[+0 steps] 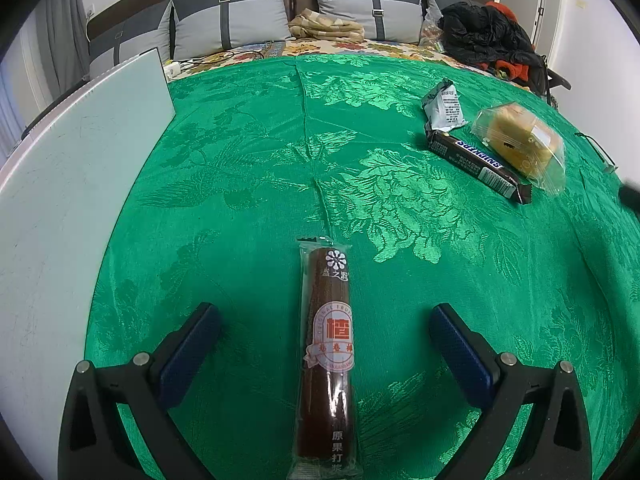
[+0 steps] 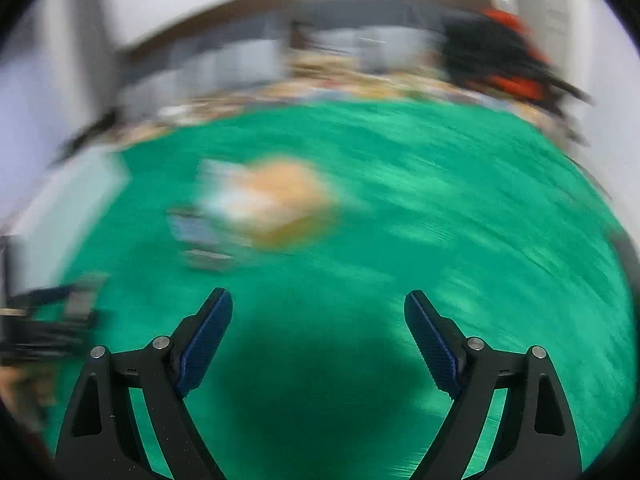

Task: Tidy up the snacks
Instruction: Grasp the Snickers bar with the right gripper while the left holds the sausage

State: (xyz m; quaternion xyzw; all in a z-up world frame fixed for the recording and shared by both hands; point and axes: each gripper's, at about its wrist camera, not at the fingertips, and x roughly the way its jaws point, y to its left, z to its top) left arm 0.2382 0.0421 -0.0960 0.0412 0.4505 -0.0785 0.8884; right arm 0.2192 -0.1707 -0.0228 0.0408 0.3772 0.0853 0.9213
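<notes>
A long dark red hawthorn roll (image 1: 327, 356) in clear wrap lies on the green cloth between the fingers of my left gripper (image 1: 325, 322), which is open and not touching it. To the far right lie a Snickers bar (image 1: 480, 165), a grey packet (image 1: 445, 106) and a yellow cake in clear wrap (image 1: 520, 142). My right gripper (image 2: 318, 312) is open and empty above the green cloth. Its view is motion-blurred; the yellow cake (image 2: 284, 204) and the other snacks show as blurs ahead to the left.
A white board (image 1: 68, 200) lies along the left of the green cloth (image 1: 248, 152). Behind are grey pillows (image 1: 228, 20), a folded blanket (image 1: 324, 26) and a black and orange pile of clothes (image 1: 488, 36). Glasses (image 1: 598, 152) lie at the far right.
</notes>
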